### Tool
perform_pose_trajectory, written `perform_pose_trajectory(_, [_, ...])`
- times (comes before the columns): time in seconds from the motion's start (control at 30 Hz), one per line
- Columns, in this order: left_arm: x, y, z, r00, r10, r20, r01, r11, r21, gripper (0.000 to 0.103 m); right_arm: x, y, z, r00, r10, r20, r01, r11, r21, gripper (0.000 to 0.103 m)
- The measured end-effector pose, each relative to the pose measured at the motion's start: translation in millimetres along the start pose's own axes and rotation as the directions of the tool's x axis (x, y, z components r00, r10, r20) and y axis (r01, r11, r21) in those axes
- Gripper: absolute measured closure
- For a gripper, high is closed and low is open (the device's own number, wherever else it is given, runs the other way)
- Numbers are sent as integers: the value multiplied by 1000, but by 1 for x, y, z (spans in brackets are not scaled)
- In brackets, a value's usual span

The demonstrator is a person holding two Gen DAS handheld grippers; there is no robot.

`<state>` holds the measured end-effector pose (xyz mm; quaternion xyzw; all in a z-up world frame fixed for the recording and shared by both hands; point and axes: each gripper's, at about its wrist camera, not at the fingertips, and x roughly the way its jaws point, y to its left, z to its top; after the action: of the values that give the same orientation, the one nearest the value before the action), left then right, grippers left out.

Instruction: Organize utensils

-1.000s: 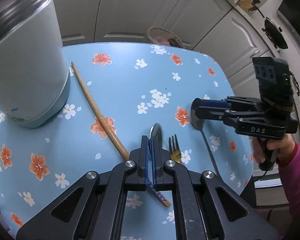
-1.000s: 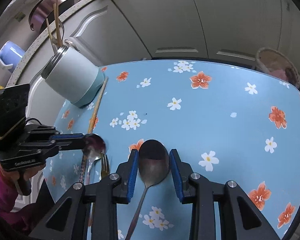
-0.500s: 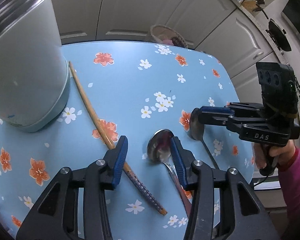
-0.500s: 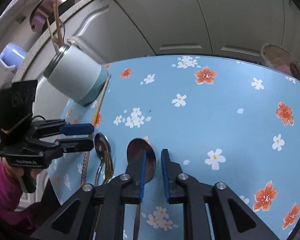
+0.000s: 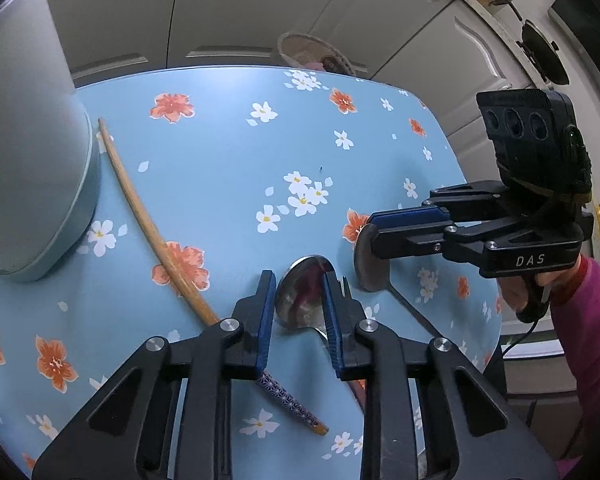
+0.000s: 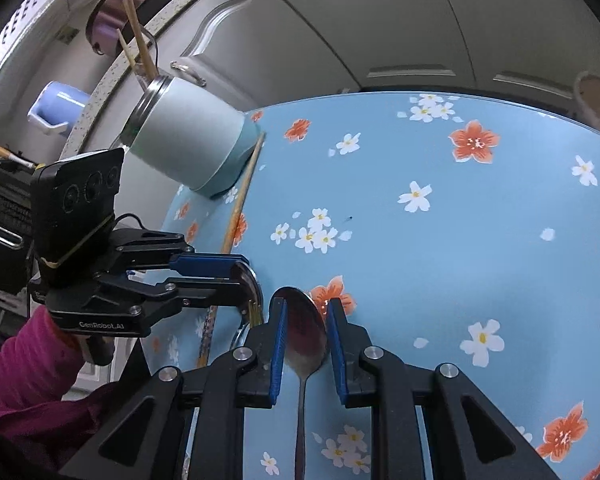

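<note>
In the left wrist view my left gripper [image 5: 298,280] is shut on the bowl of a shiny metal spoon [image 5: 300,298]. A fork [image 5: 345,285] lies just right of it, mostly hidden. A wooden chopstick [image 5: 156,240] lies on the blue floral table [image 5: 220,160] beside the pale green utensil holder [image 5: 24,184]. In the right wrist view my right gripper [image 6: 306,312] is shut on the bowl of a second, darker spoon [image 6: 305,336]. The holder [image 6: 188,140] stands at the far left with chopsticks [image 6: 138,46] in it. The left gripper also shows there [image 6: 236,276].
White cabinet doors stand behind the table. A woven basket [image 5: 316,52] sits beyond the far table edge. A blue cup [image 6: 58,106] and a metal pot [image 6: 128,12] are on the counter at the left. The table's right edge is near the right gripper [image 5: 370,234].
Both grippers have closed onto their spoon bowls. The left one was wide open half a second ago, and it had been shut on the spoon a second ago.
</note>
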<state>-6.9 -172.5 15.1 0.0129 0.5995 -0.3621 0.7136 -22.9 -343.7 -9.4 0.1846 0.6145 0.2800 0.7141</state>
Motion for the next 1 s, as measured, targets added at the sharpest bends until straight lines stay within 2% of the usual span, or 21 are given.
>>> perform_pose_trajectory(0.07, [-1,-1,0,1000,10,4,-10,1000,1,86,-5,6,-1,999,-40,7,40,999,-6,71])
perform_pose_trajectory(0.1, [0,-1,0,1000,18,10,-18,1000,4,88,-7,10,-3,998,-63,15,64,998,-13,58])
perform_pose_trajectory(0.17, [0,0,0,1000,15,12,-15,1000,0,89,-6,22,-6,995,-96,21,97,994,-48,57])
perform_pose_trajectory(0.23, [2,0,-1,1000,12,15,-11,1000,-9,93,-4,28,-10,987,-162,15,162,984,-69,57])
perform_pose_trajectory(0.33, [1,-5,-4,999,20,35,-20,1000,-6,97,-3,32,-17,968,-248,35,250,966,-63,57])
perform_pose_trajectory(0.4, [-1,-7,-8,999,33,42,-33,999,-5,98,-6,35,-22,965,-255,52,258,965,-51,57])
perform_pose_trajectory(0.6, [-8,-3,-13,998,34,57,-32,999,-28,101,2,58,-34,934,-354,49,358,926,-120,57])
perform_pose_trajectory(0.67, [-8,-1,-13,998,35,57,-33,999,-40,101,9,62,-35,910,-412,35,413,898,-154,57])
perform_pose_trajectory(0.8, [-8,-2,-13,998,50,39,-48,998,-50,101,16,65,-36,886,-463,35,461,868,-186,57])
perform_pose_trajectory(0.83, [-7,-2,-13,998,60,35,-58,997,-56,100,18,66,-34,882,-471,33,468,862,-193,57])
perform_pose_trajectory(0.9, [-7,0,-13,997,73,34,-71,995,-65,90,22,68,-32,878,-477,31,473,857,-204,57])
perform_pose_trajectory(0.97, [-8,1,-13,997,60,41,-56,995,-79,74,25,71,-30,868,-496,33,490,843,-221,57])
perform_pose_trajectory(1.0, [-8,1,-13,997,57,44,-53,995,-86,72,26,72,-29,864,-502,34,496,838,-227,57])
